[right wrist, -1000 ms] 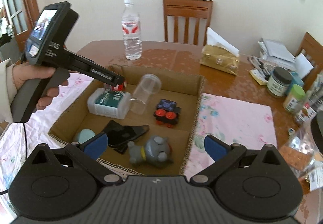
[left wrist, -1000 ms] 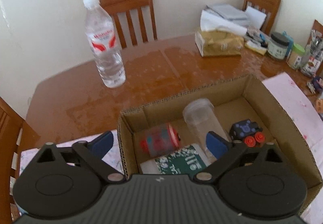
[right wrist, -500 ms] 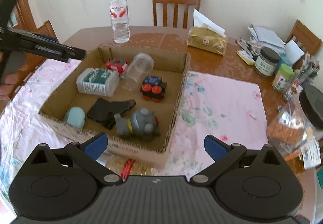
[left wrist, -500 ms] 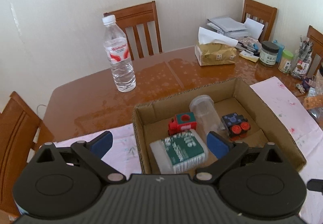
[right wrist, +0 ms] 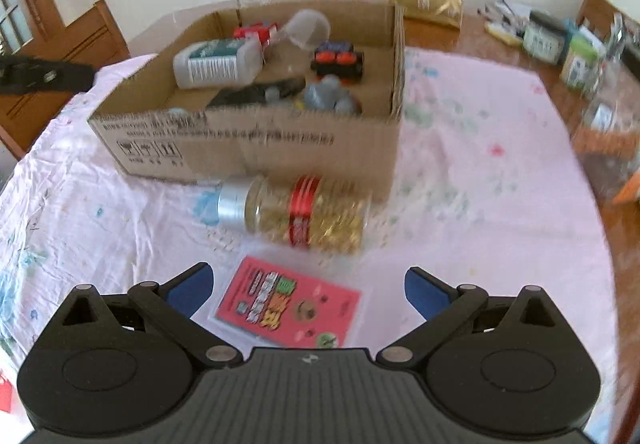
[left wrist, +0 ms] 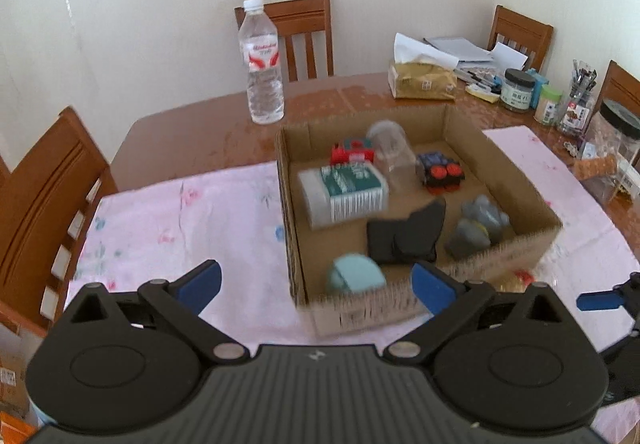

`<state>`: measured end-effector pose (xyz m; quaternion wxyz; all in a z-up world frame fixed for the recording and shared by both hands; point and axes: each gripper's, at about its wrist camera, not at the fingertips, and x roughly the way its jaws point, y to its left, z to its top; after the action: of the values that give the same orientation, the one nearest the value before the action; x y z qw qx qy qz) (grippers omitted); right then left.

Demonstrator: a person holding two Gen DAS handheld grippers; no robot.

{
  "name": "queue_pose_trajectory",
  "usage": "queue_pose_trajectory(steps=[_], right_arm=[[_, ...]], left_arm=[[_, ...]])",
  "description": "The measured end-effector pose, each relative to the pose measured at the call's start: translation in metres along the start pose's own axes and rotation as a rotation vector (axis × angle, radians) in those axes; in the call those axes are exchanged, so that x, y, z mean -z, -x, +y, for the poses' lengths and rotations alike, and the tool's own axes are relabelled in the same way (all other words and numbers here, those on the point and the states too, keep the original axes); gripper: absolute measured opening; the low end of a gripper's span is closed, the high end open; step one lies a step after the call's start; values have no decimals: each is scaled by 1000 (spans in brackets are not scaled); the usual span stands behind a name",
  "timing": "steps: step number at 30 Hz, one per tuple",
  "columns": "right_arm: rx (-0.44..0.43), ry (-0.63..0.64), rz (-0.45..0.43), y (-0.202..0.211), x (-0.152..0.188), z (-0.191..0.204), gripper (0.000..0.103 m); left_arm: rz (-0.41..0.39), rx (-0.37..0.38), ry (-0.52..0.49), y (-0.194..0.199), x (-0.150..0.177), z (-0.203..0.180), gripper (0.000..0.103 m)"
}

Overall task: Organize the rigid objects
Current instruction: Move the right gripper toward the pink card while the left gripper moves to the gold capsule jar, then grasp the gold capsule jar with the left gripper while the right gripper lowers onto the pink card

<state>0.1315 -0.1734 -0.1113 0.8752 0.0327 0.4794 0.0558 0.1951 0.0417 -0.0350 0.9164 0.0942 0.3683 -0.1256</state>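
Note:
A cardboard box [left wrist: 512,252] [right wrist: 248,147] on the pink cloth holds a white bottle with a green label [left wrist: 344,191] [right wrist: 218,61], a red toy [left wrist: 352,151], a clear cup [left wrist: 390,147], a blue-and-red toy [left wrist: 438,171], a black object [left wrist: 404,236], a grey toy [left wrist: 478,224] and a pale blue round thing [left wrist: 354,276]. In front of the box lies a jar of golden contents [right wrist: 296,213] on its side, and nearer, a pink card [right wrist: 288,304]. My left gripper [left wrist: 316,284] is open above the box's near-left corner. My right gripper [right wrist: 306,284] is open over the card.
A water bottle [left wrist: 262,63] stands on the bare wood table [left wrist: 192,139] behind the box. A tissue box [left wrist: 424,81], jars [left wrist: 518,89] and papers crowd the far right. Wooden chairs [left wrist: 48,203] ring the table. The other gripper's tip [left wrist: 600,300] shows at the right edge.
Both grippers have pulled back and away from the box toward the near table edge. The right view now shows the jar and pink card in front of the box.

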Motion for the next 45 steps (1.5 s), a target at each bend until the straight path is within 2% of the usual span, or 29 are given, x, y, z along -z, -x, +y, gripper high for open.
queue_pose_trajectory(steps=[3,10,17,22,29,35,40,45], right_arm=[[55,-41,-1,-13,6,8,103],[171,-56,-6,-30,9,27,103],[196,-72,-3,-22,15,10,103],[188,-59,14,-13,21,-18,103],[154,-10,-15,-4,33,-45,103],[120,38,-45,-1,39,-50,103],[93,75,-44,0,39,-52,103],[80,93,-51,1,41,-53,103]], left_arm=[[8,-13,-8,3,13,-5,101],[25,24,5,6,26,-17,101],[45,72,-19,2,29,-45,101],[64,89,-28,-5,30,-71,101],[89,113,-59,-16,30,-111,101],[130,175,13,-33,28,-133,101],[149,196,92,-48,27,-143,101],[158,184,89,-58,24,-157,101]])
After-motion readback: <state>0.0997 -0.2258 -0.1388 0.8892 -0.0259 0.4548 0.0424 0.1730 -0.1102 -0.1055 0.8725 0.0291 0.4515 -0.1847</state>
